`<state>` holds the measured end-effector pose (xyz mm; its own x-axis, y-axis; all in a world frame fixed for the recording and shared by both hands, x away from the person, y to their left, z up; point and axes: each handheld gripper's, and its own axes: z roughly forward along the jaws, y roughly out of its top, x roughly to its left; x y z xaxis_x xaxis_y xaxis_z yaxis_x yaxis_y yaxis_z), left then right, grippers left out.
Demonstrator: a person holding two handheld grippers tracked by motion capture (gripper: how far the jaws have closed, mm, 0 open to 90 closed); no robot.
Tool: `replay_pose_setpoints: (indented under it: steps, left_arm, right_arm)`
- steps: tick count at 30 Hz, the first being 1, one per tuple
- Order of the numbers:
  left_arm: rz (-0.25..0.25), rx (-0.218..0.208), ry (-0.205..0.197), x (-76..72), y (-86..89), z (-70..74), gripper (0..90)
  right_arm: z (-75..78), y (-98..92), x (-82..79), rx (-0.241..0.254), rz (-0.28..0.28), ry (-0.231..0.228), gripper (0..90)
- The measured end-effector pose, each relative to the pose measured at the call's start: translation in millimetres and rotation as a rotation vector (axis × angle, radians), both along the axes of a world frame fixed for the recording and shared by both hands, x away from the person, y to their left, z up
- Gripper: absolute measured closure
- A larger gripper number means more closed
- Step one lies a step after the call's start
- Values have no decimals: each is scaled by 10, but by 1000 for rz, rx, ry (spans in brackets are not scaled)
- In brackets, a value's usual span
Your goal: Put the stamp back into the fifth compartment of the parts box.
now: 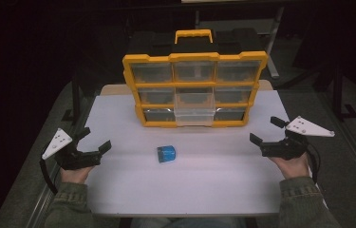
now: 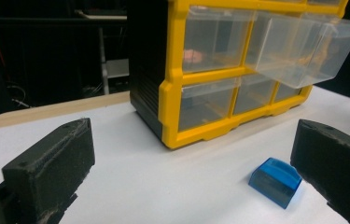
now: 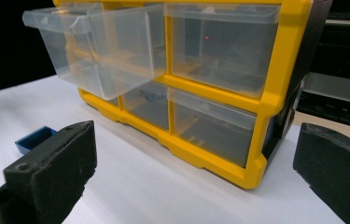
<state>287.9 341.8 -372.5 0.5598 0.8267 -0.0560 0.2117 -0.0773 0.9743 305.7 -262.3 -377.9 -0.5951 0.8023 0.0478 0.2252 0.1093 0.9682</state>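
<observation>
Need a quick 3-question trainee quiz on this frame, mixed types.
1. True or false: the blue block lies inside the pulled-out drawer.
2. Which drawer of the yellow organizer is pulled out? A) top left B) middle of the centre column C) bottom right
3. Fill in: both the left gripper and the right gripper are ____ and hold nothing.

Key: 1 false, it lies on the white table in front of the organizer; 2 B; 3 open.
</observation>
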Motion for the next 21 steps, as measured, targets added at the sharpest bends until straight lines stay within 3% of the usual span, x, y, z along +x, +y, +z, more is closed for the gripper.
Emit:
replay_pose_setpoints:
  steps: [14, 17, 21]
  left_arm:
    - [-13, 25, 32, 2, -5, 16, 0]
    - [-21, 10, 32, 10, -17, 54, 0]
    - [-41, 60, 37, 30, -78, 121, 0]
  right_arm:
    - [-23, -30, -30, -2, -11, -1, 0]
    - [-30, -25, -27, -5, -11, 2, 0]
    - [-36, -23, -21, -8, -12, 4, 0]
